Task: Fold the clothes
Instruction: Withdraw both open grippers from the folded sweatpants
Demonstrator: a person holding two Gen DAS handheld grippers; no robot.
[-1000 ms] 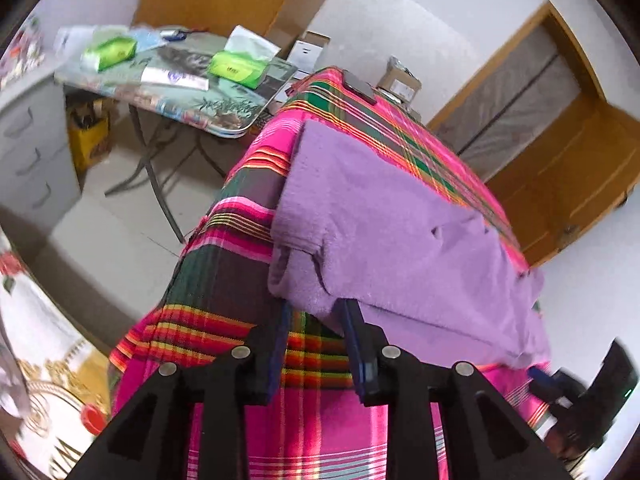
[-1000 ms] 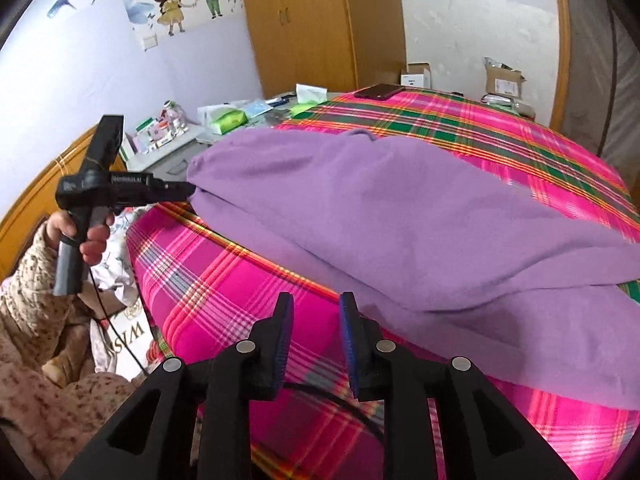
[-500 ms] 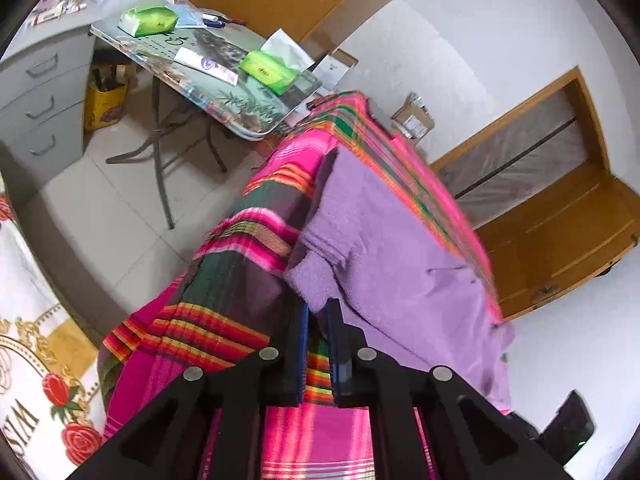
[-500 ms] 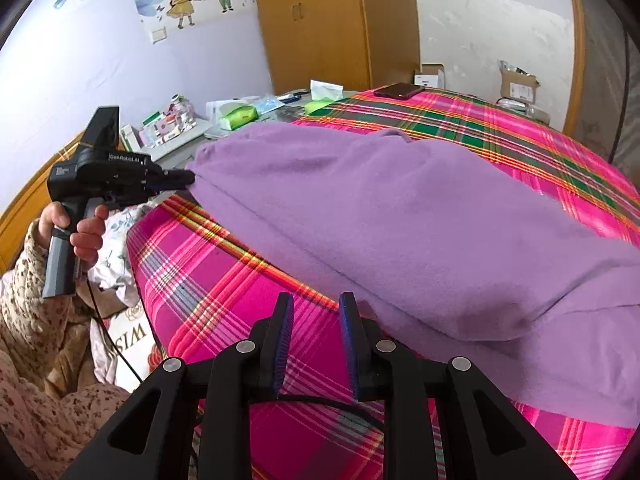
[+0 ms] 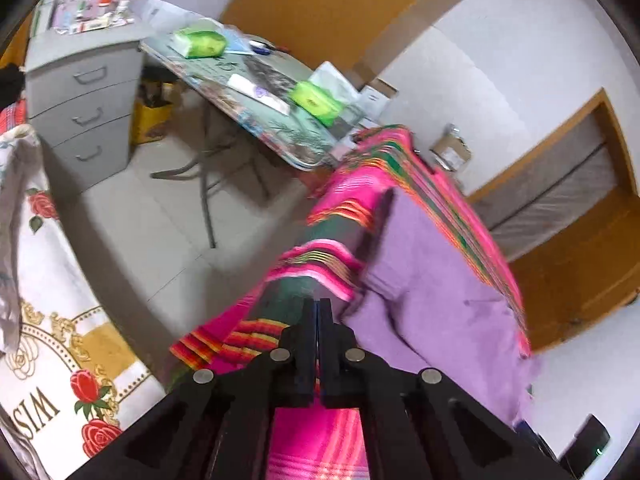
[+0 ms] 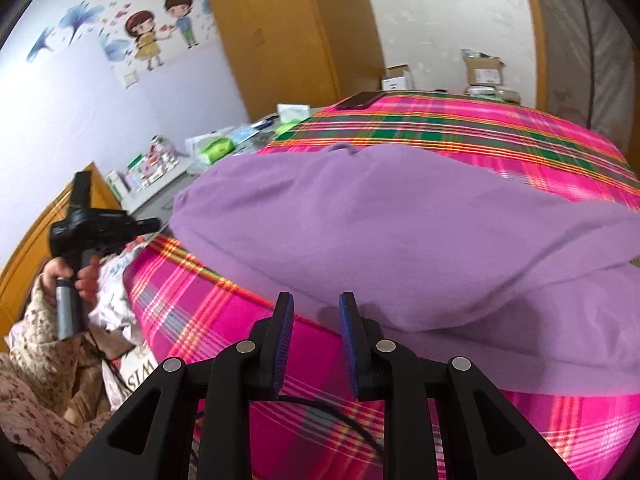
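Purple garment point(image 6: 400, 232) on plaid bed point(image 6: 500, 136) | left gripper point(image 5: 318, 304) closed, empty | right gripper point(image 6: 314, 308) parted, empty

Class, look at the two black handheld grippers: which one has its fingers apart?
The right gripper: a clear gap separates its blue-padded fingers near the purple garment. The left gripper is shut.

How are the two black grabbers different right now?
The left gripper has its fingers pressed shut, with nothing visibly between them; the right gripper has its fingers apart. The left sits at the corner of the plaid bedspread; the right points at the purple garment without touching it. Both are black.
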